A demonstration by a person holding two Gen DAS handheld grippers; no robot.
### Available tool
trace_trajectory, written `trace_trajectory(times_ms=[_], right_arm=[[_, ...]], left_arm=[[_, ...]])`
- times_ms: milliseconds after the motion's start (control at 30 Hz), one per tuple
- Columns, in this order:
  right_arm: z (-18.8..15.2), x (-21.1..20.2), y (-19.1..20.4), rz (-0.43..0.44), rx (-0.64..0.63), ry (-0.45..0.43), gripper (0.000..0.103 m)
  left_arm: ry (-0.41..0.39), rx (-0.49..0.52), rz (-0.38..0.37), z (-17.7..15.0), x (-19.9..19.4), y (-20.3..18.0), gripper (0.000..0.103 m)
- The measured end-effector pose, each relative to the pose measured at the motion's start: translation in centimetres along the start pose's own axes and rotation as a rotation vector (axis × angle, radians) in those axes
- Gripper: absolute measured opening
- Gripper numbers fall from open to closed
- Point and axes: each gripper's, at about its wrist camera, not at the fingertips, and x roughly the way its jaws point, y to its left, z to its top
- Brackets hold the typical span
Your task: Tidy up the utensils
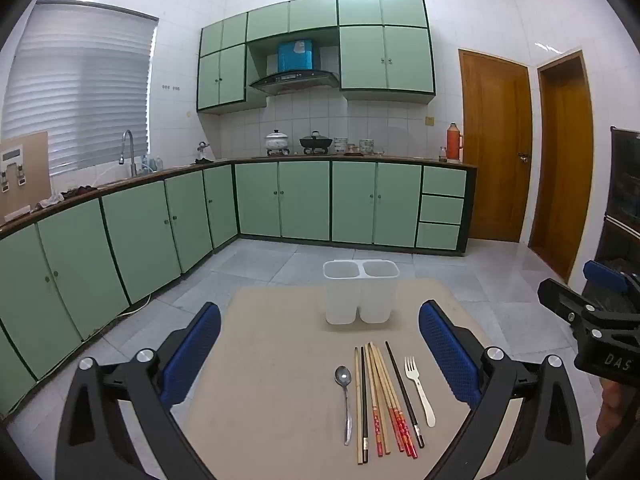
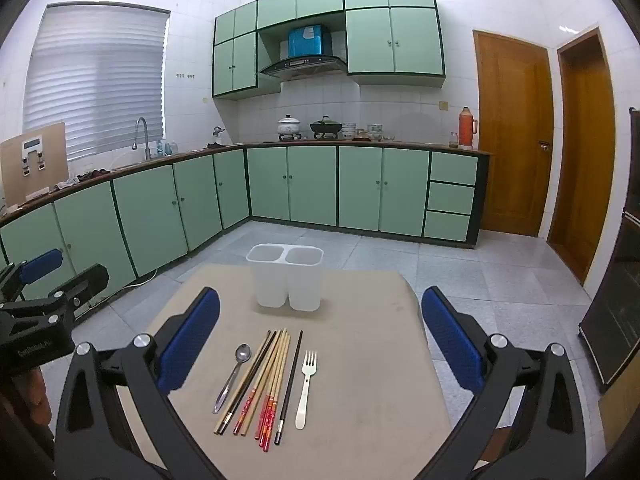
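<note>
On a beige table [image 1: 272, 400] [image 2: 360, 380] lie a metal spoon [image 1: 345, 396] [image 2: 234, 374], several chopsticks [image 1: 382, 396] [image 2: 262, 384] and a white fork [image 1: 418, 388] [image 2: 306, 384], side by side. Behind them stands an empty translucent white two-compartment holder [image 1: 360, 294] [image 2: 286, 276]. My left gripper [image 1: 320, 340] hovers open above the near table, nothing between its blue pads [image 1: 192, 354]. My right gripper [image 2: 320, 328] is likewise open and empty over the utensils. Each gripper shows at the edge of the other's view: the right gripper [image 1: 592, 320], the left gripper [image 2: 44, 292].
The table stands on a grey tiled floor [image 1: 280, 264]. Green cabinets [image 1: 304, 200] with a sink, pots and an orange flask line the left and far walls. Two wooden doors [image 1: 496, 144] are at the right; a dark cabinet [image 2: 616, 312] stands at the far right.
</note>
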Motion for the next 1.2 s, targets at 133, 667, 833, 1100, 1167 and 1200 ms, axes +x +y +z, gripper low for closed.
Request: trace_trajectory(times_ms=[133, 667, 833, 1100, 1167, 1200], right_arm=[[-0.02, 0.01, -0.02, -0.002, 0.0, -0.002, 0.098], [-0.09, 0.05, -0.07, -0.003, 0.002, -0.003, 0.098], [-0.14, 0.23, -0.22, -0.003, 0.001, -0.005, 0.098], [-0.08, 0.47, -0.18, -0.005, -0.002, -0.006, 0.098], [-0.09, 0.49, -0.18, -0.004, -0.002, -0.006, 0.098], [-0.28, 0.53, -0.27, -0.004, -0.002, -0.007, 0.098]], left_arm=[[0.004, -0.008, -0.004, -0.17, -0.12, 0.1, 0.097], [-0.002, -0.003, 0.001, -0.25, 0.23, 0.21, 0.097], [-0.005, -0.003, 0.004, -0.27, 0.27, 0.2, 0.097], [-0.006, -0.002, 0.005, -0.22, 0.29, 0.26, 0.097], [-0.006, -0.004, 0.007, -0.19, 0.22, 0.24, 0.097], [-0.006, -0.004, 0.007, -0.2, 0.24, 0.27, 0.097]])
